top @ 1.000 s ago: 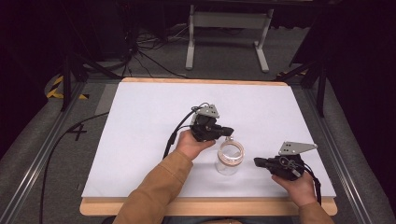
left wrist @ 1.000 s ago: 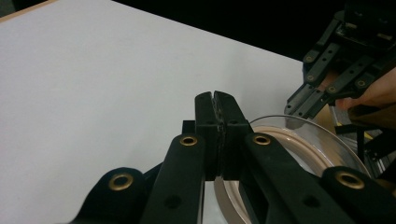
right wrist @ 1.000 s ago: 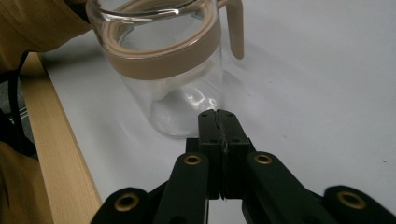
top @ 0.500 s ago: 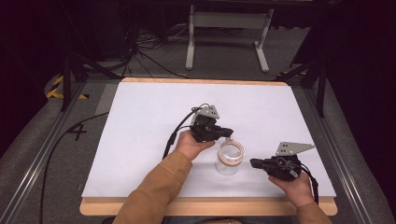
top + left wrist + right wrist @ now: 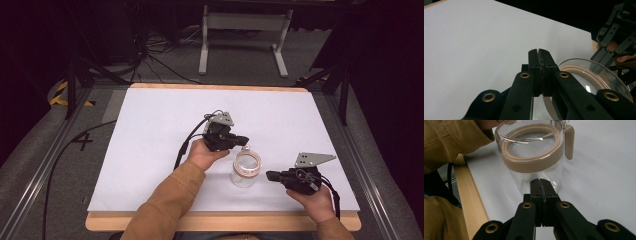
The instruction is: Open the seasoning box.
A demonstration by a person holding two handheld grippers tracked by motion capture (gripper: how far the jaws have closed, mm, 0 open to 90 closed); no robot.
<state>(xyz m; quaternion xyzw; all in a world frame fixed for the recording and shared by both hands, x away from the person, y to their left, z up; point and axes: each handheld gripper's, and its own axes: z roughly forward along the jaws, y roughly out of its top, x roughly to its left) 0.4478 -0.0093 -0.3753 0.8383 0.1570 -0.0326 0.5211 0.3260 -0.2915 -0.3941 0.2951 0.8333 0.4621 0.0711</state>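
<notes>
Sitting upright on the white tabletop (image 5: 150, 130), nearer the front edge than the back and a little right of centre, is the glass jar (image 5: 246, 170) with its tan band round the mouth. And look at the left gripper (image 5: 243, 139): it hovers just beside the jar's far rim, jaws pressed flat together with nothing between them, as the left gripper view makes plain (image 5: 540, 53). Over on the other side, the right gripper (image 5: 270, 175) points at the jar's wall from close by, near the front right part of the tabletop, and its jaws are clamped together too, empty (image 5: 541, 182). From the right gripper view the jar (image 5: 534, 157) stands just ahead of the tips, apart from them, with the wooden front edge (image 5: 470, 202) off to one side. Plenty of bare white room lies toward the back edge and both back corners.
</notes>
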